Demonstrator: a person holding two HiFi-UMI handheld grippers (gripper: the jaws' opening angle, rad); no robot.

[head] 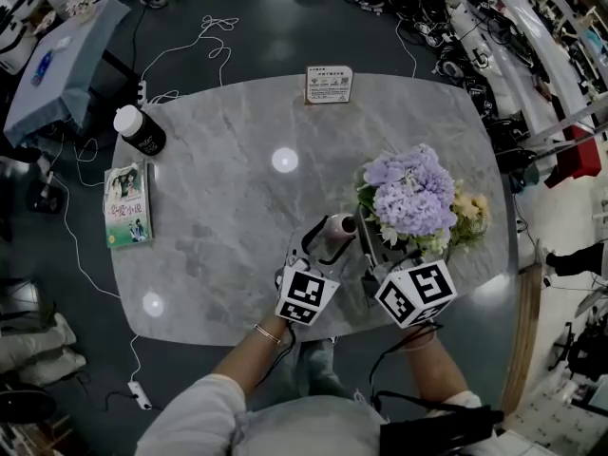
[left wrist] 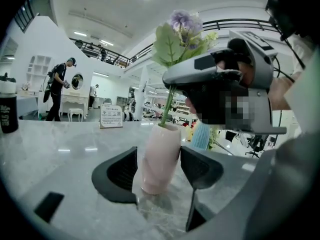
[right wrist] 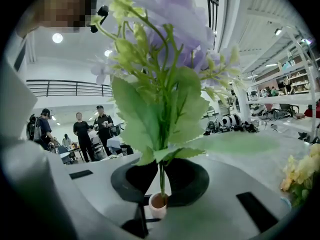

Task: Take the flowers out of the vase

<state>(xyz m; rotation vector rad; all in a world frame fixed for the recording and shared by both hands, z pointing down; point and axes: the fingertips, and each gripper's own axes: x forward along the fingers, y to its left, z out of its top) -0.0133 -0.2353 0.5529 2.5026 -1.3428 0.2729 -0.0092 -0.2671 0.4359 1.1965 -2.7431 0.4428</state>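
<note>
A pale pink vase (left wrist: 160,156) stands on the marble table (head: 237,188) near its front edge, and my left gripper (left wrist: 159,171) is shut on its body, one dark pad against each side. From the vase (head: 338,234) a green stem (left wrist: 167,104) rises to a bunch of purple flowers (head: 413,193) with green leaves. My right gripper (right wrist: 161,176) is shut on that stem just above the vase mouth (right wrist: 158,203); the stem's lower end still reaches into the mouth. In the head view the right gripper (head: 372,257) sits to the right of the left gripper (head: 326,245).
Pale yellow flowers (head: 470,212) lie at the right of the purple bunch. A black bottle with a white cap (head: 140,129) and a book (head: 127,204) are at the table's left, a sign card (head: 329,84) at its far edge. People stand in the background.
</note>
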